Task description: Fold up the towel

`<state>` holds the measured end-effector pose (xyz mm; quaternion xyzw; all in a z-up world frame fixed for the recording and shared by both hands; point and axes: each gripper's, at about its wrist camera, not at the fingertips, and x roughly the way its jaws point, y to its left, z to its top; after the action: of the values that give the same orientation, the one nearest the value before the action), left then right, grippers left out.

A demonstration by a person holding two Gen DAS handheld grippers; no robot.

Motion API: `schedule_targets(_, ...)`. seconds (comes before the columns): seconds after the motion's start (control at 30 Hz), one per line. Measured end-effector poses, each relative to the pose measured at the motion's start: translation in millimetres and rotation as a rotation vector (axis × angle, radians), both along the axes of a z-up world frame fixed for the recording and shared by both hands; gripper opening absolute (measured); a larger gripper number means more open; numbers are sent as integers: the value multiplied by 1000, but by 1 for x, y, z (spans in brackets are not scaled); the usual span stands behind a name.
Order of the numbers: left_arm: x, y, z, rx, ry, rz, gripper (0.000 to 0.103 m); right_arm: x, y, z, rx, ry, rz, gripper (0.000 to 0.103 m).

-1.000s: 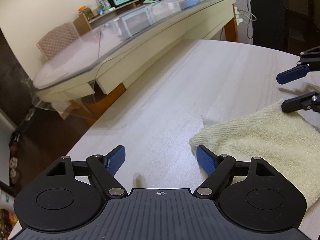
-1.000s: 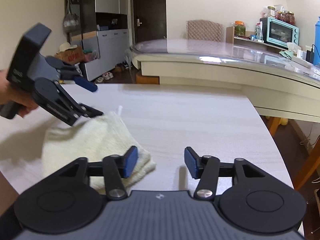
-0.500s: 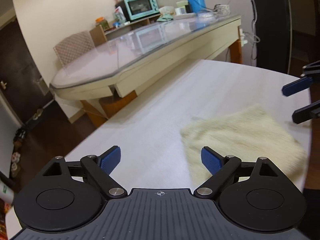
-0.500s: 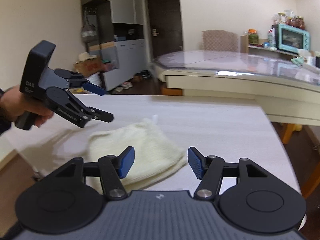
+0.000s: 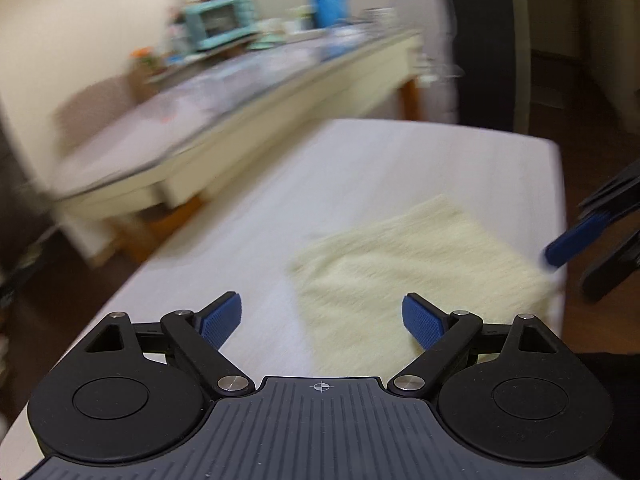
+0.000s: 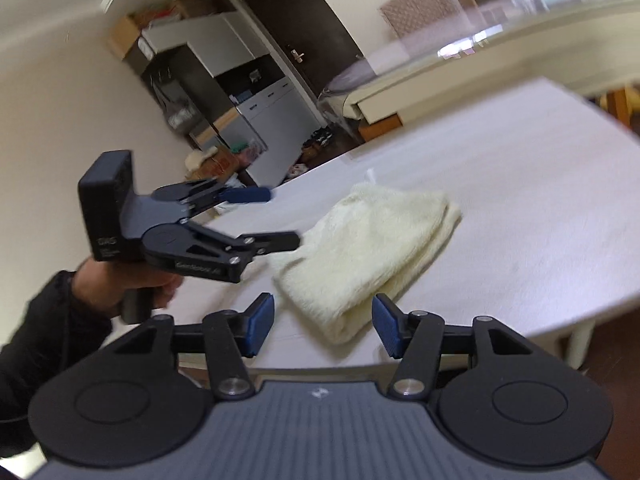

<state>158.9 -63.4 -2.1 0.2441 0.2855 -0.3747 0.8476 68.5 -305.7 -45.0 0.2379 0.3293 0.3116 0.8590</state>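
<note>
Cream terry towel (image 6: 372, 248) lies folded on white counter (image 6: 540, 200), near its edge. Soft, light, limp; best taken at corners. Left hand-held gripper (image 5: 320, 316) jaws apart, empty. Right hand-held gripper (image 6: 322, 324) jaws closing, nothing between them.

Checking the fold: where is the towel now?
The towel lies folded on the white table near its front edge, just beyond both open claws, left claw and right claw, touching neither.

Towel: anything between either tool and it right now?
Nothing visible. The towel lies folded on the bare white table. The left tool hangs open beside its edge; the right tool, closing with nothing between its pads, sits just short of its near corner.
</note>
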Motion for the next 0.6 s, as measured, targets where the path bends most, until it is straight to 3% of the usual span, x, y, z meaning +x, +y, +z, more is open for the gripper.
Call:
schedule_targets(0.17, 10, -25, 6, 29, 66, -194, 92, -4, -1, -11, 68, 10, 4, 59)
schedule_targets(0.6, 25, -65, -5, 101, 218, -423, 92, 9, -2, -19, 128, -15, 81, 62)
